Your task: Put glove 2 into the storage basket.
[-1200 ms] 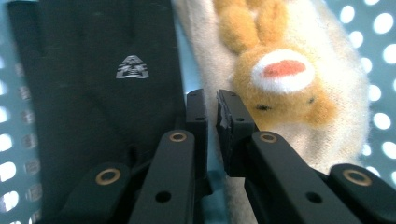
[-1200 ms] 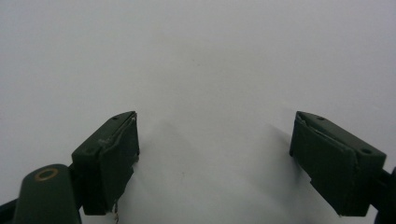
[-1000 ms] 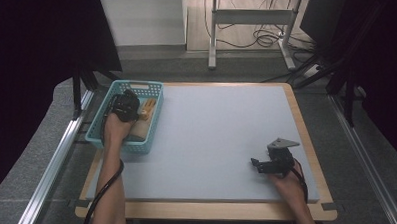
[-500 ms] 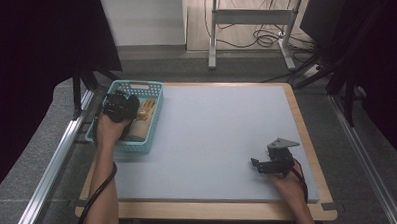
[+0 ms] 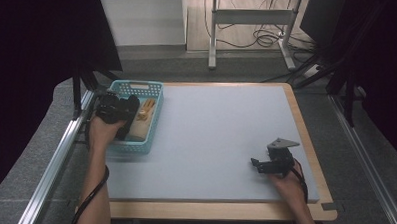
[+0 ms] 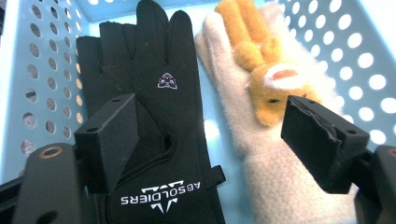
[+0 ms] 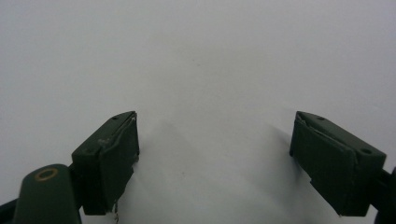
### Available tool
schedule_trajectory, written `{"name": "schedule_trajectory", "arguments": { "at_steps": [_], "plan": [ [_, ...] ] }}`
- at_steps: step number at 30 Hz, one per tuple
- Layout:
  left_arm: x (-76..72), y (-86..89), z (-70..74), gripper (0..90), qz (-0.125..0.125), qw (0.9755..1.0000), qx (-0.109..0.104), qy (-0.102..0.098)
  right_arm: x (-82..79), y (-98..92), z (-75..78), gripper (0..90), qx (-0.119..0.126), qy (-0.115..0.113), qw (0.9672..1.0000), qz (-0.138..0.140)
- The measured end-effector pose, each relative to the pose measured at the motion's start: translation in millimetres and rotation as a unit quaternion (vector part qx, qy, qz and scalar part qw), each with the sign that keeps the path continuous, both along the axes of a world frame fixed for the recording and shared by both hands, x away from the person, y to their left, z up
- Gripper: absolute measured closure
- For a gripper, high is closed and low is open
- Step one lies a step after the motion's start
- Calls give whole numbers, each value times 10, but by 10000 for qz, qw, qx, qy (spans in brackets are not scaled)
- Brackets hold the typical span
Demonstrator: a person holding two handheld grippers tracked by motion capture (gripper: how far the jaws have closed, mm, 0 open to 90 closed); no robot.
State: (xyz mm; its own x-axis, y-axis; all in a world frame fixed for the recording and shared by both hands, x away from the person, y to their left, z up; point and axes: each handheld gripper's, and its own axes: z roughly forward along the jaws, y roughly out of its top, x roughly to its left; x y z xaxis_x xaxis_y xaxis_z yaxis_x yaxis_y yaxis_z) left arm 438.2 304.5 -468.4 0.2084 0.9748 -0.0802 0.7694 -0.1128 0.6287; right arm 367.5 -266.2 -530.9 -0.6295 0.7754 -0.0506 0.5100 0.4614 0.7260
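The left gripper (image 6: pixel 210 140) hangs over the turquoise basket (image 6: pixel 42 70). Its jaws have just been opening and now stand spread, pinching nothing. Below and between the fingers (image 6: pixel 112 140) lie two gloves side by side: a black glove (image 6: pixel 159 93) under the left finger, and a cream fleece glove (image 6: pixel 261 158) with orange animal trim under the right one. The right gripper (image 7: pixel 212 154) has its fingers spread wide, with bare grey table mat (image 7: pixel 210 60) between them.
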Motion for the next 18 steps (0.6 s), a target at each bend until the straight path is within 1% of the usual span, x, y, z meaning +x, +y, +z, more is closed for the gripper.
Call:
{"name": "schedule_trajectory", "arguments": {
  "at_steps": [1, 2, 5, 10, 13, 18],
  "plan": [
    [-9, 7, 10, 176, -28, 10000, 10, -7, -1, 0, 0, 154, -1, 4, 10000, -4],
    [-21, 4, 16, 167, -7, 10000, -30, -41, -1, 1, 0, 154, 0, 6, 10000, -6],
    [-56, -4, 49, 138, -30, 9999, -17, -95, -1, 0, 0, 154, -1, 3, 10000, -4],
    [-113, -40, 78, 77, -146, 9997, 20, -194, -1, 1, 0, 154, -1, 2, 10000, -4],
    [-152, -68, 84, 51, -235, 9995, 1, -231, -1, 1, 0, 154, -1, 3, 10000, -3],
    [-214, -110, 91, 36, -330, 9990, -78, -284, -1, 0, 0, 154, -1, 4, 10000, -3]
  ]
}}
